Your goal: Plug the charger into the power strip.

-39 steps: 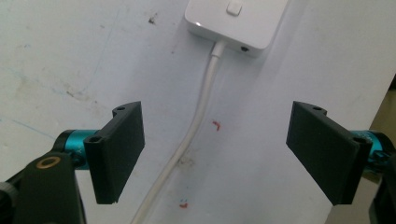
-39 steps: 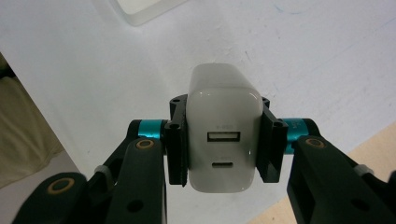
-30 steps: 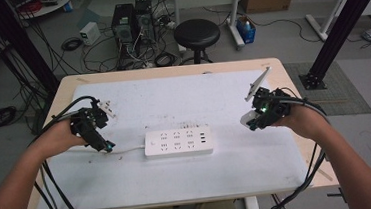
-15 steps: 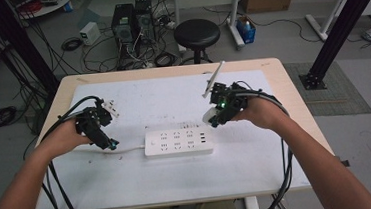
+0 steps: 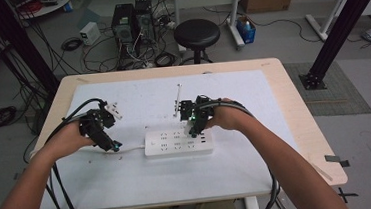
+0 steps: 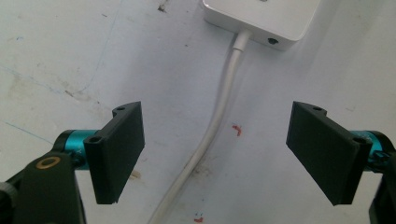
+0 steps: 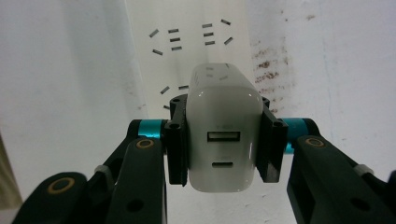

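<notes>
I am gripping the white charger (image 7: 224, 140) in my right gripper (image 7: 224, 142), hovering over the power strip (image 5: 178, 142) on the tabletop (image 5: 259, 169). My left gripper (image 6: 215, 151) is hanging released astride its cord (image 6: 212, 126). Next, probably lining the prongs up with a socket.

This looks like a robotics lab or workshop. Behind the white-covered wooden tabletop (image 5: 293, 101), black desktop computer towers (image 5: 132, 21) sit on a grey floor amid tangled cables (image 5: 88, 47). A round black stool (image 5: 197, 32) and black metal frame struts (image 5: 340, 22) stand nearby.
</notes>
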{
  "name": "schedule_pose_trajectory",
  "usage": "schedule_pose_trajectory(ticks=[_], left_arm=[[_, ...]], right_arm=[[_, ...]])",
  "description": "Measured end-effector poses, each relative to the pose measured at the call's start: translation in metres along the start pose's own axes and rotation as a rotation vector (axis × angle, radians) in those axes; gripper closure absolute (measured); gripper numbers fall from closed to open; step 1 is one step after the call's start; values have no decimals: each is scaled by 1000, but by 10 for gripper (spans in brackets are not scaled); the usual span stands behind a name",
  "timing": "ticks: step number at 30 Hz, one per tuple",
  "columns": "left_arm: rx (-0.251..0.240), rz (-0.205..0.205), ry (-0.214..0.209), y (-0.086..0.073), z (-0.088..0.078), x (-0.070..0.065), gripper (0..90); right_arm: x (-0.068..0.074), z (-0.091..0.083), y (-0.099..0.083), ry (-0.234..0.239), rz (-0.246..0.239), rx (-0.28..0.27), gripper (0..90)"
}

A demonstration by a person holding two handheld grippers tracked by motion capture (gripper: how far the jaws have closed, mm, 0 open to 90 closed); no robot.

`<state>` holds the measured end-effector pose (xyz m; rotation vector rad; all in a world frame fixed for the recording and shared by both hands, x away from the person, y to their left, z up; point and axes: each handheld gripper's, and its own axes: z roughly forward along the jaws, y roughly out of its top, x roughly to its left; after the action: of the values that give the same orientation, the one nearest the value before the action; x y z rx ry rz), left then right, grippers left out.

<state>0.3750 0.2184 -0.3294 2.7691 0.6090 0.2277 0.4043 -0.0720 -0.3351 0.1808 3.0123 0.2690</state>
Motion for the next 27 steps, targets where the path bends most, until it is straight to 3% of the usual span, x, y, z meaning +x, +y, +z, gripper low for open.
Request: schedule_pose_trajectory(ticks=[6, 16, 19, 22, 24, 26, 27], left_arm=[[-3, -7, 0, -6, -1, 2, 193], [-6, -24, -4, -10, 2, 3, 193], [-9, -26, -9, -9, 4, 3, 193], [-4, -20, -13, -9, 6, 2, 193], [1, -16, -17, -9, 6, 2, 193], [0, -20, -17, -9, 7, 2, 193], [-1, -21, -18, -9, 7, 2, 193]], right_arm=[[-7, 13, 6, -5, -32, 47, 620], [-2, 21, 17, -9, -112, 100, 620], [-1, 22, 22, -16, -162, 129, 621], [1, 23, 25, -20, -245, 140, 621], [0, 23, 26, -19, -218, 147, 621], [0, 23, 27, -16, -152, 153, 622], [1, 23, 27, -24, -151, 153, 623]])
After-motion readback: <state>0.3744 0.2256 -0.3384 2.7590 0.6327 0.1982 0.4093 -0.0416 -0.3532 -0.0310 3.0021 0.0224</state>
